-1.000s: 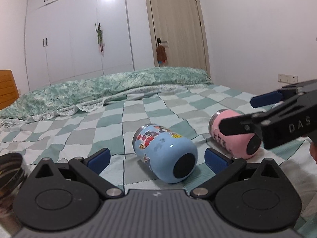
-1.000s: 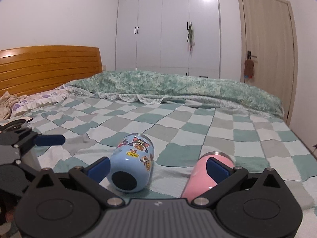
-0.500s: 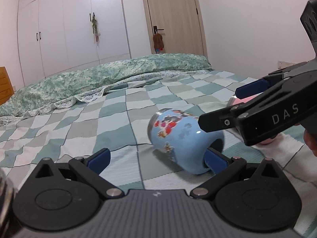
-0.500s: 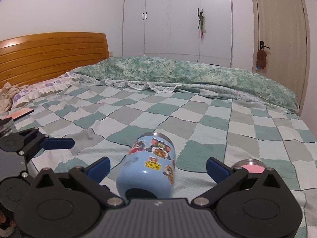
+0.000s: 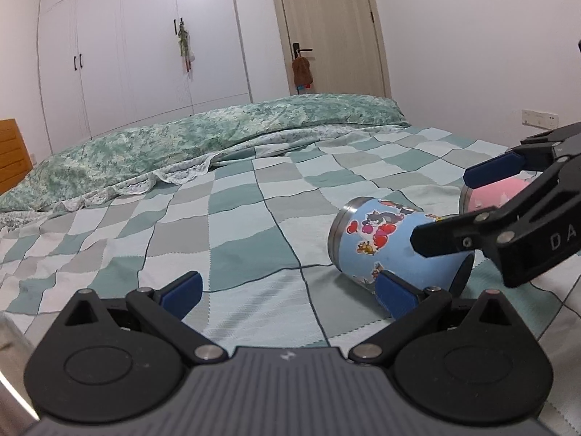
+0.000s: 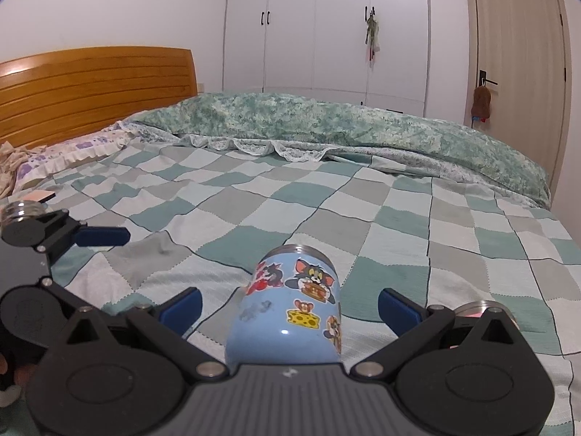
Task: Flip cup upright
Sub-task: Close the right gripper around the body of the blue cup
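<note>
A light blue cup (image 6: 290,312) with cartoon stickers lies on its side on the checked bedspread, its steel rim pointing away. My right gripper (image 6: 288,307) is open, and the cup lies between its blue fingertips without touching them. In the left wrist view the cup (image 5: 385,250) lies at the right, with the right gripper's black arm across it. My left gripper (image 5: 287,290) is open and empty, left of the cup. A pink cup (image 5: 494,196) lies on its side beyond the blue one.
The pink cup's steel rim (image 6: 475,309) shows behind my right fingertip. A steel cup (image 5: 11,356) stands at the left edge of the left wrist view. A rolled green quilt (image 6: 345,127) lies across the bed's far side. The wooden headboard (image 6: 94,87) is at the left.
My right gripper has moved left from the pink cup and now straddles the blue cup. My left gripper has shifted left, so the blue cup now lies right of it.
</note>
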### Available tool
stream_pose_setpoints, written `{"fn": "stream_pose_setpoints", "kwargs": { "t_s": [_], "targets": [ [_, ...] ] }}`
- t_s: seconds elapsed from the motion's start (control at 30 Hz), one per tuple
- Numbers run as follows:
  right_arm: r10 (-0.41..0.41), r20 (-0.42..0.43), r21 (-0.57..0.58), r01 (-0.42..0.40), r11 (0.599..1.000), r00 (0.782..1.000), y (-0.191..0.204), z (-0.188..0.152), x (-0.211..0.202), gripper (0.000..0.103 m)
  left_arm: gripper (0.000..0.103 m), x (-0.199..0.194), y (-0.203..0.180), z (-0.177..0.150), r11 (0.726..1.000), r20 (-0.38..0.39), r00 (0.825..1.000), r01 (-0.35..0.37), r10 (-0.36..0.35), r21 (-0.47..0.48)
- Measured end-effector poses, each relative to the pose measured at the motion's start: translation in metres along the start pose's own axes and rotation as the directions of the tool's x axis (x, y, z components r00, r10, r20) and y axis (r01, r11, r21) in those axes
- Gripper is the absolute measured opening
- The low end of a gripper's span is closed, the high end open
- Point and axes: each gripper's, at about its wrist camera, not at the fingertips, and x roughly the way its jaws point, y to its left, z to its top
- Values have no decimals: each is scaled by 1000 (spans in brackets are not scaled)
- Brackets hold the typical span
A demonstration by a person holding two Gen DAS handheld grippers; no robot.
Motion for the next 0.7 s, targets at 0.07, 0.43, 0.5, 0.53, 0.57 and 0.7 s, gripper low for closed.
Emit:
{"fn": "stream_pose_setpoints", "kwargs": {
  "t_s": [0.07, 0.43, 0.5, 0.53, 0.57, 0.7],
  "targets": [
    [-4, -9, -4, 4, 1000, 1000, 2, 1, 2, 103, 103, 1, 1, -1, 1000, -6, 1000, -4, 4, 18],
    [-62, -132, 18, 65, 998, 989, 15, 11, 32, 103, 103, 17, 16, -10, 997, -58, 995, 76, -75, 9],
    [-78, -154, 21, 83, 996, 985, 16, 12, 37, 103, 103, 21, 18, -10, 996, -66, 995, 82, -80, 19],
    [-93, -168, 22, 98, 995, 981, 17, 12, 41, 103, 103, 22, 19, -10, 996, -69, 994, 85, -83, 24],
    [-103, -179, 23, 109, 994, 978, 18, 13, 43, 103, 103, 24, 20, -11, 996, -73, 994, 88, -86, 27],
    [-138, -223, 9, 143, 990, 965, 20, 14, 55, 103, 103, 28, 26, -13, 994, -85, 991, 106, -103, 32]
  ]
}}
